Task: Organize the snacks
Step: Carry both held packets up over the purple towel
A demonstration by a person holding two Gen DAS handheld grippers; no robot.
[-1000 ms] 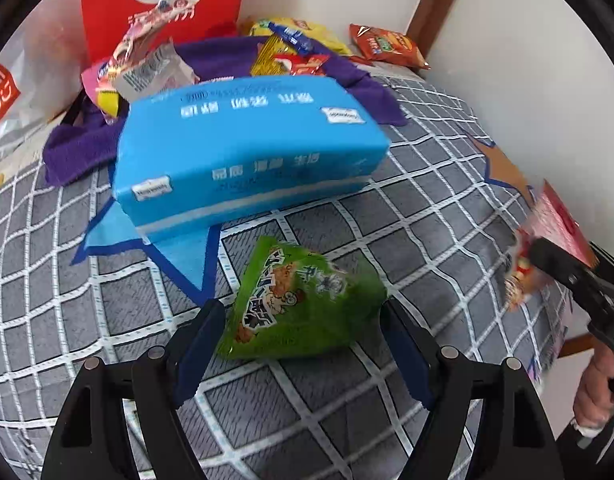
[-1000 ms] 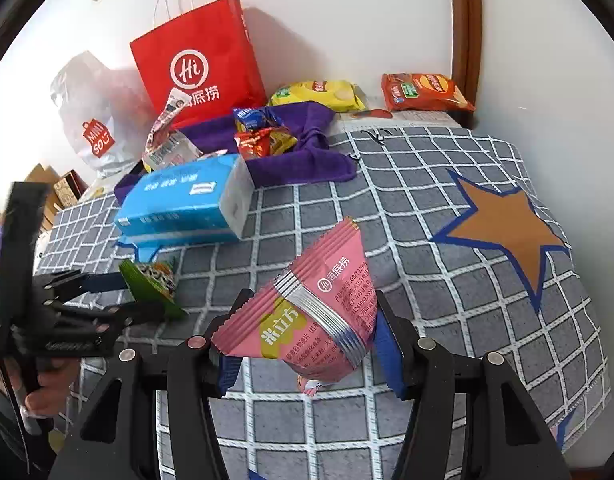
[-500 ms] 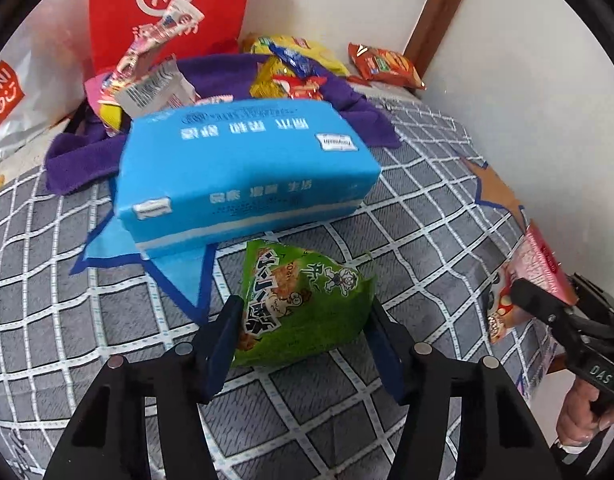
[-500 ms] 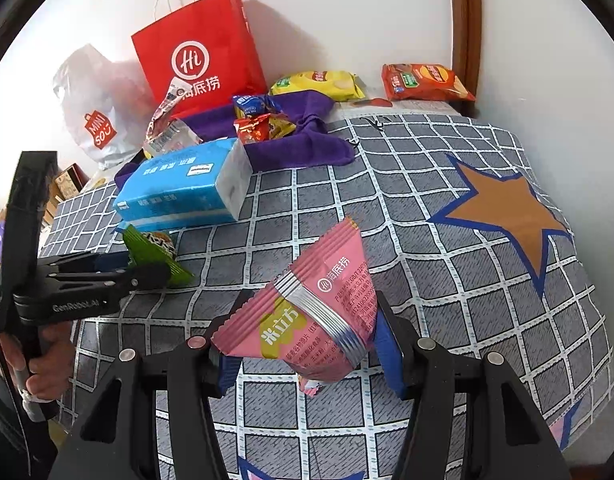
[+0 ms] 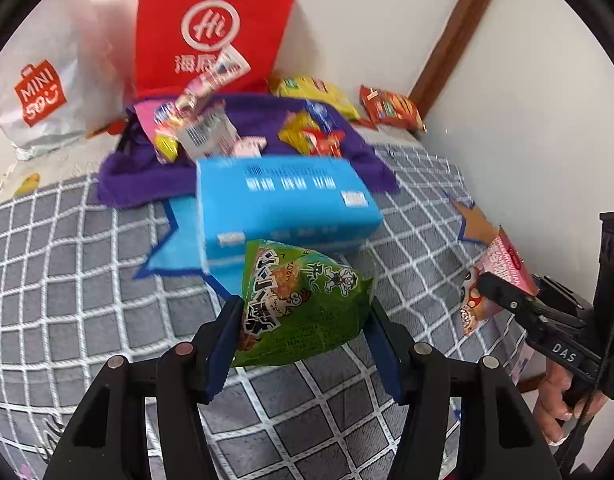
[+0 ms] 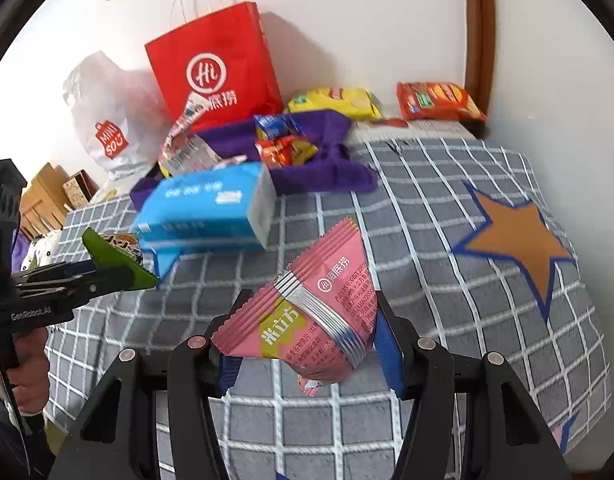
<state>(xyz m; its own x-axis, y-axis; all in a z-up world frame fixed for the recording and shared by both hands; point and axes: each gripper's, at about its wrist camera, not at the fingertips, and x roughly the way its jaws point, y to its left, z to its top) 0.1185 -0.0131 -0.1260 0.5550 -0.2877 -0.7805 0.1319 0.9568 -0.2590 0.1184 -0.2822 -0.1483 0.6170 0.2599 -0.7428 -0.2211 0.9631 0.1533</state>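
My left gripper (image 5: 303,320) is shut on a green snack packet (image 5: 299,300) and holds it above the grey checked cloth (image 5: 67,300); it also shows in the right wrist view (image 6: 115,256). My right gripper (image 6: 307,340) is shut on a pink snack packet (image 6: 319,312), lifted over the cloth; it shows at the right of the left wrist view (image 5: 495,280). More snacks (image 5: 311,132) lie on a purple towel (image 5: 147,184) at the back.
A blue tissue pack (image 5: 283,208) lies just beyond the green packet. A red paper bag (image 5: 211,28) and a white plastic bag (image 5: 39,92) stand against the wall. Yellow (image 6: 335,102) and red (image 6: 439,100) packets lie at the back right. A brown star (image 6: 519,244) marks the cloth.
My left gripper closed on the green packet and lifted it off the cloth. My right gripper kept the pink packet and barely moved.
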